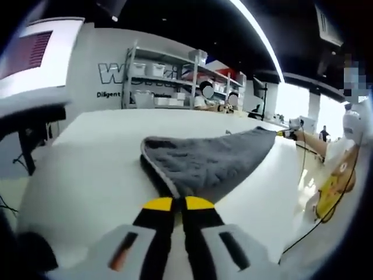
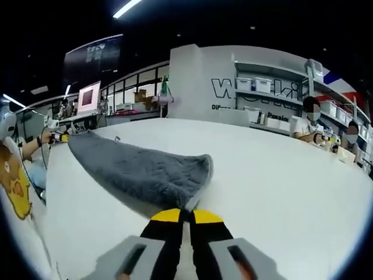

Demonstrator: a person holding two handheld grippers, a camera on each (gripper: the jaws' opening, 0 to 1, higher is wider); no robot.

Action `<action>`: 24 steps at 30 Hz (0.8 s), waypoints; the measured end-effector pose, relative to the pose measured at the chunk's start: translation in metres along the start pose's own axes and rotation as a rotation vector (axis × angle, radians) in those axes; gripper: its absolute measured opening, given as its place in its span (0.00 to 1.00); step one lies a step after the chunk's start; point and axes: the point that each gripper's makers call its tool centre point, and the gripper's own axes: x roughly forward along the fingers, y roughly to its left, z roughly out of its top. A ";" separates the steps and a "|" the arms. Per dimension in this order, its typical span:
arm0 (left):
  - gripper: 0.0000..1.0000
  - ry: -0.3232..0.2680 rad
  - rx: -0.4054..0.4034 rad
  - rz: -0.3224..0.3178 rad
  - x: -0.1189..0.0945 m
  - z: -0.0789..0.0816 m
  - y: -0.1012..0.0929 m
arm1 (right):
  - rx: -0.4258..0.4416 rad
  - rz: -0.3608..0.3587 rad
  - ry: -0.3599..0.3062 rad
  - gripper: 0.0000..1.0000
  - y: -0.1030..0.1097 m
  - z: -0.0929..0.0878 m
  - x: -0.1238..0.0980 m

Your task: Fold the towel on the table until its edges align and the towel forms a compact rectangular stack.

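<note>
In the left gripper view the left tongs (image 1: 179, 203) rise from the bottom with their yellow tips pressed together, clamped on the near corner of the grey towel (image 1: 210, 160). The towel is lifted at that corner and stretches away across the white desk (image 1: 87, 169) toward the right, narrowing to a far corner that the other tongs (image 1: 287, 134) grip near the desk's far right edge; a person's hand (image 1: 303, 137) is just behind them. The towel's pale hem runs along its left edge, and it casts a shadow on the desk beneath. In the right gripper view the right tongs (image 2: 186, 216) likewise come up from the bottom, yellow tips closed on a corner of the same towel (image 2: 140, 169), which runs away to the left across the desk (image 2: 280, 175) and tapers to the corner pinched by the left tongs (image 2: 60, 137), with a hand (image 2: 49, 139) beside them. So the towel hangs stretched between the two tongs, sagging low over the desk, its middle seeming to rest on the surface. Beyond the desk stand shelves (image 1: 169, 76) with white boxes, and seated people show at the far side.
</note>
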 end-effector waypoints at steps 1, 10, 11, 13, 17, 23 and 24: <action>0.08 -0.001 -0.002 0.001 0.000 -0.001 -0.001 | -0.006 -0.004 -0.002 0.06 0.001 0.000 0.000; 0.27 -0.020 -0.013 0.032 -0.012 0.000 -0.001 | -0.011 -0.019 -0.029 0.27 0.005 0.005 -0.018; 0.29 -0.024 -0.011 0.039 -0.016 0.001 -0.001 | -0.007 -0.025 -0.043 0.30 0.005 0.008 -0.022; 0.37 -0.028 -0.001 0.053 -0.022 0.002 -0.003 | 0.000 -0.035 -0.062 0.34 0.007 0.011 -0.030; 0.46 -0.039 0.001 0.073 -0.031 0.004 -0.011 | 0.018 -0.050 -0.054 0.46 0.016 0.009 -0.040; 0.60 -0.053 -0.013 0.112 -0.038 0.002 -0.025 | 0.003 -0.085 -0.014 0.59 0.033 0.002 -0.049; 0.62 -0.052 -0.013 0.118 -0.038 0.001 -0.028 | 0.001 -0.093 -0.014 0.60 0.036 0.002 -0.051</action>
